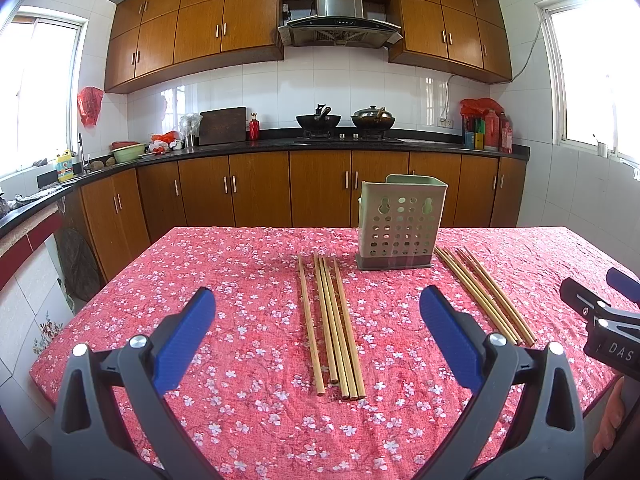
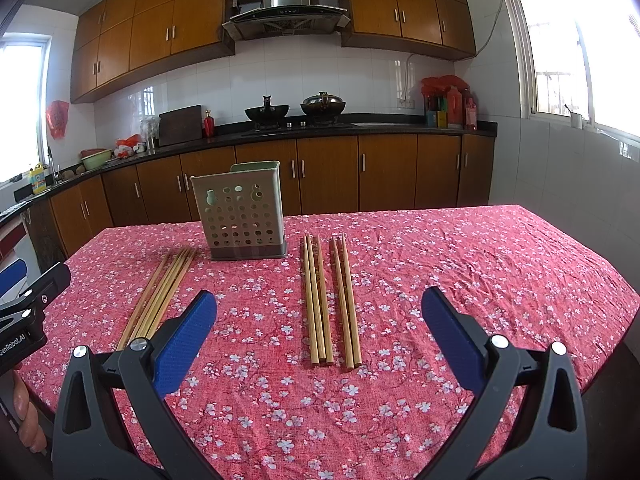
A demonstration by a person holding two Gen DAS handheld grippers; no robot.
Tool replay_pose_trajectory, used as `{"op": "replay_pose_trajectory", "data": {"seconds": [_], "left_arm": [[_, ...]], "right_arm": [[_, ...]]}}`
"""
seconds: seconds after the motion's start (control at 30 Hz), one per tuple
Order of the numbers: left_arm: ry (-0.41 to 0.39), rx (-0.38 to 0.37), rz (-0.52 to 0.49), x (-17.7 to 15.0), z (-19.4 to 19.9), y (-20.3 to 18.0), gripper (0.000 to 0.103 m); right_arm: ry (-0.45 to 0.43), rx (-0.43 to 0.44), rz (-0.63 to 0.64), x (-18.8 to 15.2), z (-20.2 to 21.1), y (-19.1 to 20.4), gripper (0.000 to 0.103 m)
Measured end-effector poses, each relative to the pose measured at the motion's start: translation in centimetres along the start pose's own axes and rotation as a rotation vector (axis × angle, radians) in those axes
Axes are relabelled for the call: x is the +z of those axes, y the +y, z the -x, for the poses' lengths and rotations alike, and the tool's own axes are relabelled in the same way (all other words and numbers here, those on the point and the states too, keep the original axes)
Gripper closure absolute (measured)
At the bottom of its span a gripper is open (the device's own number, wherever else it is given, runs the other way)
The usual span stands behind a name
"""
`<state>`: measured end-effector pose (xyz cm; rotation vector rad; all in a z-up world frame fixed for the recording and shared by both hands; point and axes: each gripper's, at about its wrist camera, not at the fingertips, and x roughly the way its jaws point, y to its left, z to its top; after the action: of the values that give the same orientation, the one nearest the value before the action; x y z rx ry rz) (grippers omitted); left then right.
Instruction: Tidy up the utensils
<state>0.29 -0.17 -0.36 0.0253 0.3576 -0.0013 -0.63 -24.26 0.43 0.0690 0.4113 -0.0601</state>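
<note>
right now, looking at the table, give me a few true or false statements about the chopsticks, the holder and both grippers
1. The holder stands upright on the tablecloth. True.
2. Some chopsticks are already in the holder. False: none show in it; the left group and the right group lie flat on the cloth.
3. The left gripper is open and holds nothing. True.
4. The right gripper is shut on a chopstick. False: it is open and empty.
5. The chopstick groups lie on either side of the holder. True.
</note>
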Motion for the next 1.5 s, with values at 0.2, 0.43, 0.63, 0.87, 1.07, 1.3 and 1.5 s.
{"op": "replay_pose_trajectory", "data": {"seconds": [0.2, 0.43, 0.63, 0.87, 1.07, 1.3, 1.5], "left_arm": [[0.010, 0.002, 0.000, -0.4, -0.3, -0.2, 0.004], [0.093, 0.038, 0.026, -1.1, -2.5, 0.7, 0.004], [0.222, 0.100, 0.059, -1.4, -5.7, 2.9, 0.004], [0.308, 0.121, 0.070, -1.4, -8.8, 4.9, 0.006], [0.371, 0.086, 0.091, -1.8, -10.8, 5.7, 0.022], [0.434, 0.007, 0.113, -2.3, -12.3, 5.5, 0.046], [0.480, -0.080, 0.114, -2.1, -13.9, 4.8, 0.063]], "right_arm": [[0.010, -0.001, -0.008, -0.1, -0.2, 0.2, 0.002], [0.067, -0.051, -0.068, -0.3, -2.4, -2.1, 0.002], [0.181, -0.119, -0.106, -0.1, -6.1, -4.2, 0.021], [0.431, -0.024, -0.186, -0.5, -12.7, -5.7, 0.078], [0.487, 0.035, -0.179, -0.6, -14.3, -5.2, 0.084], [0.507, 0.024, -0.150, -1.1, -14.4, -5.2, 0.095], [0.487, -0.045, -0.136, -1.2, -13.5, -5.9, 0.096]]}}
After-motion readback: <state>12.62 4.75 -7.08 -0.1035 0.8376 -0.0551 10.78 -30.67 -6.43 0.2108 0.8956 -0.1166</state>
